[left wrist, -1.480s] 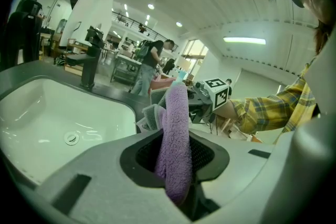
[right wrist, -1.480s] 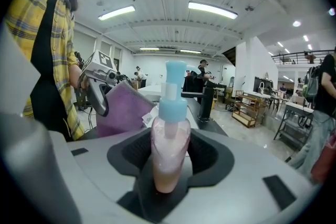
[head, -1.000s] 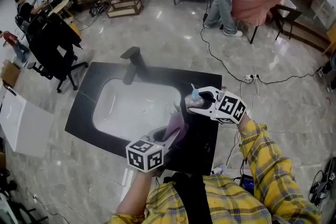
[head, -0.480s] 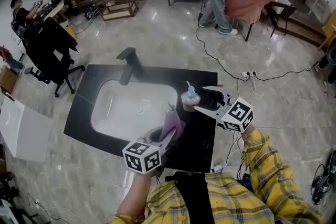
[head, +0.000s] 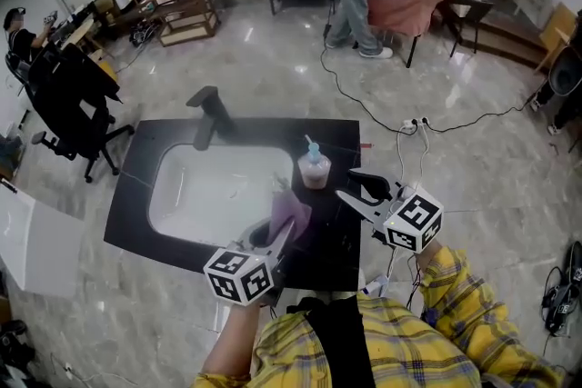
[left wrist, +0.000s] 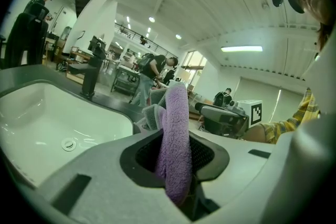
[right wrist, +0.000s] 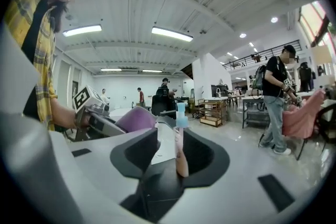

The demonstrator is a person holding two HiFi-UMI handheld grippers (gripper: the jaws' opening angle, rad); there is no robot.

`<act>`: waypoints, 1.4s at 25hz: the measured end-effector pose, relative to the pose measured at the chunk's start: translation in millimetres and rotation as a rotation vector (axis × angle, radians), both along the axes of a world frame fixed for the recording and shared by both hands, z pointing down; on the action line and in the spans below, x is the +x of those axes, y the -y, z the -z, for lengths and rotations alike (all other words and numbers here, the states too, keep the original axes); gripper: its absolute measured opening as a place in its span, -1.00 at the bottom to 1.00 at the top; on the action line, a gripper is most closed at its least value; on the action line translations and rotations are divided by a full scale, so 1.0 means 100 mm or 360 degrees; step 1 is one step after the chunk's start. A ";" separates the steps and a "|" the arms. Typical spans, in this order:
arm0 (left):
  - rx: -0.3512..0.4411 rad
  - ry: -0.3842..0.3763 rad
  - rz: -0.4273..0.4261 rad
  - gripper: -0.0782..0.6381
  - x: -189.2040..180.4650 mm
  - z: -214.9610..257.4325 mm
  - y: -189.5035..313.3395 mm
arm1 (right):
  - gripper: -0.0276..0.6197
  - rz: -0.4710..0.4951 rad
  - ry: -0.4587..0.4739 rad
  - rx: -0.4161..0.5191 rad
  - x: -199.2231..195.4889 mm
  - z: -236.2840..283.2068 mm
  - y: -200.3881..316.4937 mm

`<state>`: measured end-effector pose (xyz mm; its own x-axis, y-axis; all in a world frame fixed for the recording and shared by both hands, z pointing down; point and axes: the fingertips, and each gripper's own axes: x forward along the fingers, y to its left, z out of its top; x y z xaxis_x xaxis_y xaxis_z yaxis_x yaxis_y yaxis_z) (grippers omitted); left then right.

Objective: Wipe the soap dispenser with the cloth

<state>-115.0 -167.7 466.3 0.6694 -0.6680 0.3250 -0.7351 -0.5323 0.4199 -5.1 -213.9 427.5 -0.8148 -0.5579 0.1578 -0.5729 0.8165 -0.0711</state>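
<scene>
We held the purple cloth (head: 291, 215) clamped in our left gripper (head: 273, 236) at the near right edge of the white basin (head: 182, 195). Its free end stood up past the jaws, ready, we judged, for wiping. The soap dispenser (head: 314, 166) stood upright on the dark counter (head: 338, 241) just right of the basin, touched by neither gripper. Our right gripper (head: 346, 184), farther right of the basin, was empty. Its jaws had just been narrowing but stood apart with nothing between them, likely leaving the bottle free for the cloth.
</scene>
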 end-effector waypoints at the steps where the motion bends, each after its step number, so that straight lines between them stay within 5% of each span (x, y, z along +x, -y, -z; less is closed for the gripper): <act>1: 0.0007 -0.0002 -0.0003 -0.56 0.01 0.01 -0.02 | -0.50 -0.0034 0.0032 -0.0022 0.01 0.02 -0.04; 16: 0.0103 -0.0008 -0.0004 -0.56 0.12 0.06 -0.24 | -0.85 -0.0356 0.0092 -0.0202 0.17 -0.11 -0.49; 35: 0.0071 0.0008 0.0076 -0.56 0.09 -0.04 -0.30 | -0.90 -0.0333 0.0069 -0.0297 -0.05 -0.29 -0.64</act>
